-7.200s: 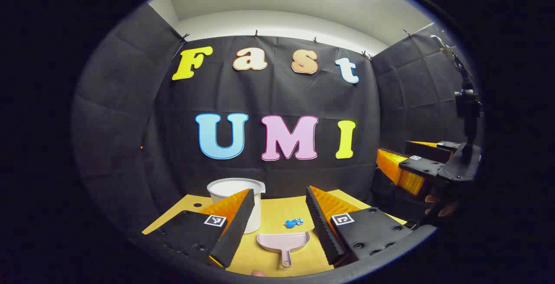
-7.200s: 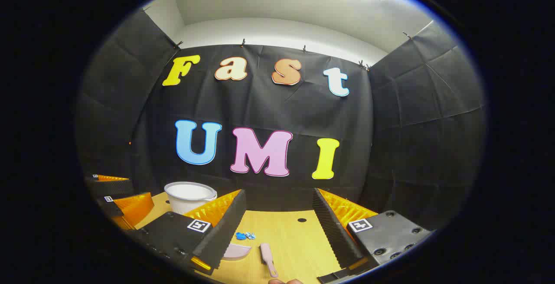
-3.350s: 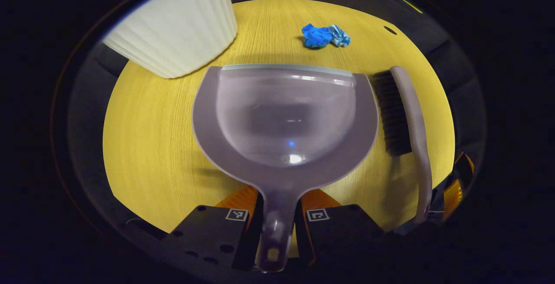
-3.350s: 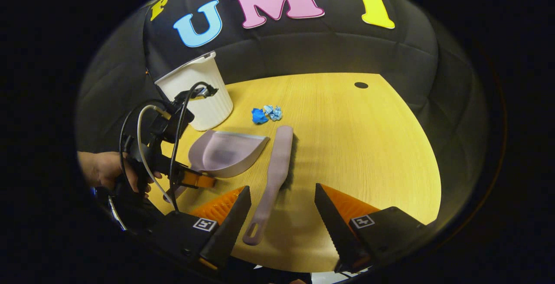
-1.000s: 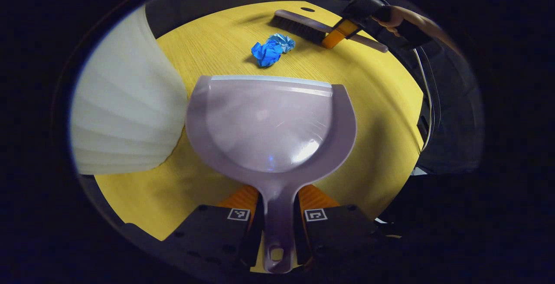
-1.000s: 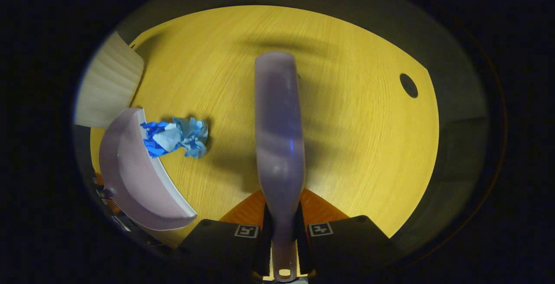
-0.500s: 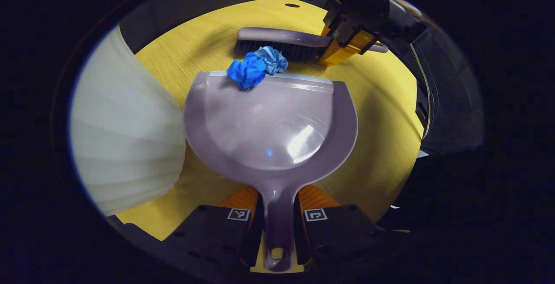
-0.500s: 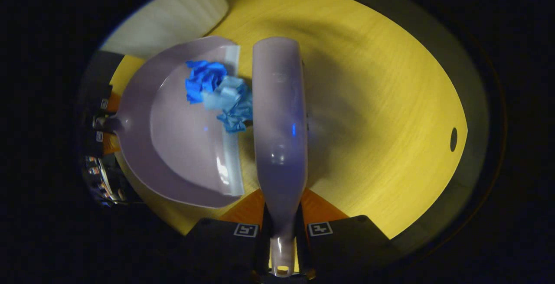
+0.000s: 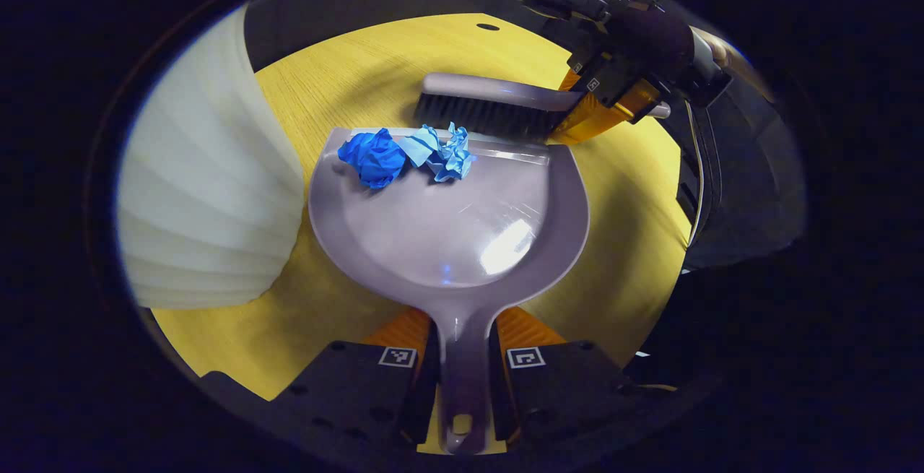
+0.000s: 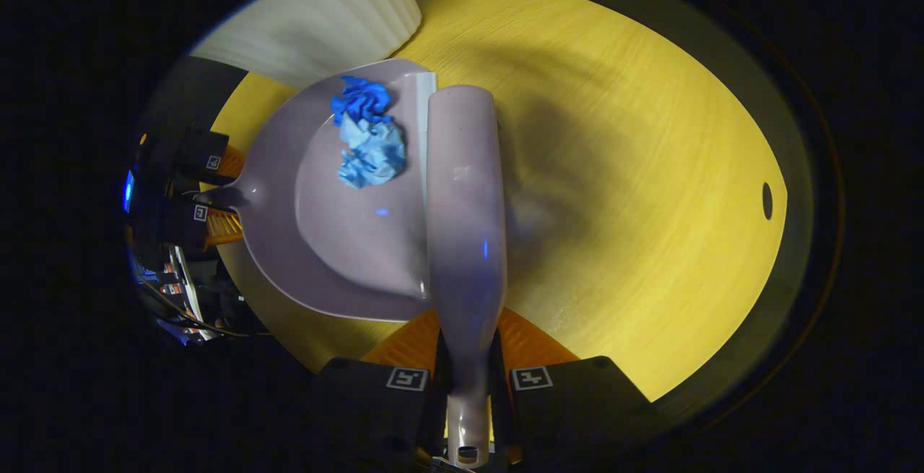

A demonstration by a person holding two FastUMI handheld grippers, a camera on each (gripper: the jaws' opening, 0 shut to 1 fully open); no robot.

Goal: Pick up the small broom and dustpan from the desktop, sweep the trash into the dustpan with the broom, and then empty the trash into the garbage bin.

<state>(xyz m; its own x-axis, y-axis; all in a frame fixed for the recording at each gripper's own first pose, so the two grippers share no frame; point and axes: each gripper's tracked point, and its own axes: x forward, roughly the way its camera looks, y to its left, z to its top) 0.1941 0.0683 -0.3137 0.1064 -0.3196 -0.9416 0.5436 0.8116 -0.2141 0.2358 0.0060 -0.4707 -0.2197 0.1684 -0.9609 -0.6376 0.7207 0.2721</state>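
My left gripper (image 9: 460, 357) is shut on the handle of the mauve dustpan (image 9: 447, 220), which lies flat on the yellow table (image 9: 339, 83). Crumpled blue paper trash (image 9: 404, 157) rests inside the pan just behind its front lip. Along that lip stands the broom (image 9: 491, 108), bristles down, held by my right gripper (image 9: 603, 101). In the right gripper view my right gripper (image 10: 468, 379) is shut on the broom handle (image 10: 465, 242), the dustpan (image 10: 325, 227) lies left of the broom with the blue trash (image 10: 368, 142) in it, and my left gripper (image 10: 206, 198) grips its handle.
The white ribbed garbage bin (image 9: 202, 184) stands close to the dustpan's left side and shows as the bin (image 10: 317, 22) at top left in the right gripper view. A small dark hole (image 10: 766, 201) marks the table near its far edge. A hand (image 9: 725, 58) holds the right gripper.
The broom has pushed the blue trash over the lip and further into the dustpan, and now stands against the lip. The dustpan has stayed in my left gripper.
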